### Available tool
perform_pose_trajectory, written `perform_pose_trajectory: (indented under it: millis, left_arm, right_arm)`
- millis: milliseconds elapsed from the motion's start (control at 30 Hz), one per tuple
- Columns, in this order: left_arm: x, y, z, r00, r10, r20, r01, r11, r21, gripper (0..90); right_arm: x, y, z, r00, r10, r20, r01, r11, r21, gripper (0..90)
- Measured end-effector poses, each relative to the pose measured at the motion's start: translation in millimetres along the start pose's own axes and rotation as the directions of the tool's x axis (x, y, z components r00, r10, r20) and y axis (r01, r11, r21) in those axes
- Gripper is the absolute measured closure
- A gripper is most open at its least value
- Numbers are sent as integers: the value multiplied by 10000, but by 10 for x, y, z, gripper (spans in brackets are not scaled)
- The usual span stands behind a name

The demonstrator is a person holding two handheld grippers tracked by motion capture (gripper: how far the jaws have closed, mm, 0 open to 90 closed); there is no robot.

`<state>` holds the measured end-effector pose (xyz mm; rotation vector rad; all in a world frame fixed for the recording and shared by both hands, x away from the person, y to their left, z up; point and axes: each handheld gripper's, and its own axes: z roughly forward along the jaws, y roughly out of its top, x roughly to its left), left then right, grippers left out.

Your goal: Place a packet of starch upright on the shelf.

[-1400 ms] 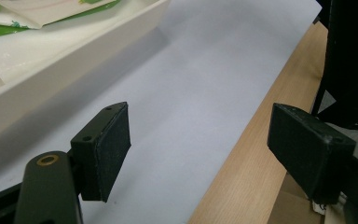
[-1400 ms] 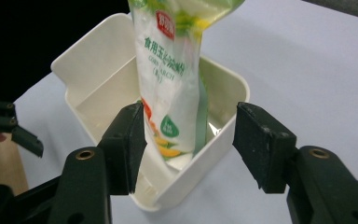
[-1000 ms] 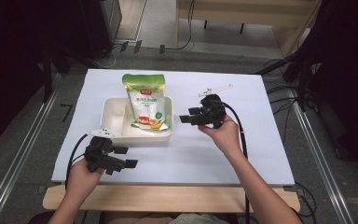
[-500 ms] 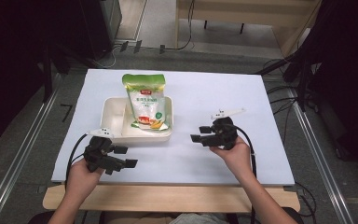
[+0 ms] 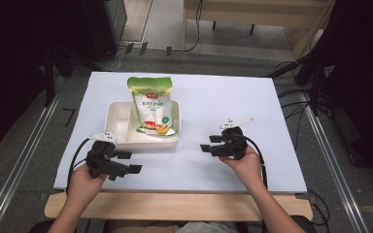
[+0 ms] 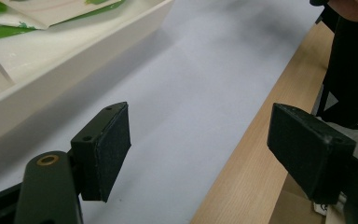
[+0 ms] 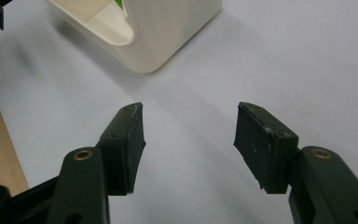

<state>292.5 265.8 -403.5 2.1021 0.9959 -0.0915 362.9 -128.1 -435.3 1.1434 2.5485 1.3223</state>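
A green and white snack bag (image 5: 151, 104) leans in a cream tray (image 5: 118, 127) at the middle of the white table top (image 5: 209, 102). The tray's corner (image 7: 144, 42) is ahead of my right gripper (image 7: 189, 133); part of the bag (image 6: 37, 14) lies in the tray (image 6: 60, 60) in the left gripper view. My left gripper (image 5: 128, 161) rests near the front left edge, open and empty, as also seen up close (image 6: 198, 144). To the right of the tray, my right gripper (image 5: 208, 144) sits low over the sheet, open with nothing between its jaws.
The wooden front edge (image 5: 175, 206) of the table runs below the white sheet. Cables (image 5: 291, 92) trail off the right side. Dark equipment (image 5: 77, 24) stands at the far left. Open sheet lies between the two grippers.
My right gripper has moved from beside the tray's right end toward the near right and down to the sheet. The left gripper and the bag have not moved.
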Motion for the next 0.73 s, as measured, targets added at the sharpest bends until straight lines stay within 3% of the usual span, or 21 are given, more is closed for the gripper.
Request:
perform_pose_trajectory:
  millis: [367,733]
  left_arm:
    - [-5,-2,4,10000,72,-27,-72,9999,102,222]
    - [5,-2,-7,10000,21,-56,-21,10000,67,222]
  right_arm:
    - [17,4,45,9998,-121,-135,123,9998,168,427]
    - [-7,5,79,10000,-51,47,50,9996,291,401]
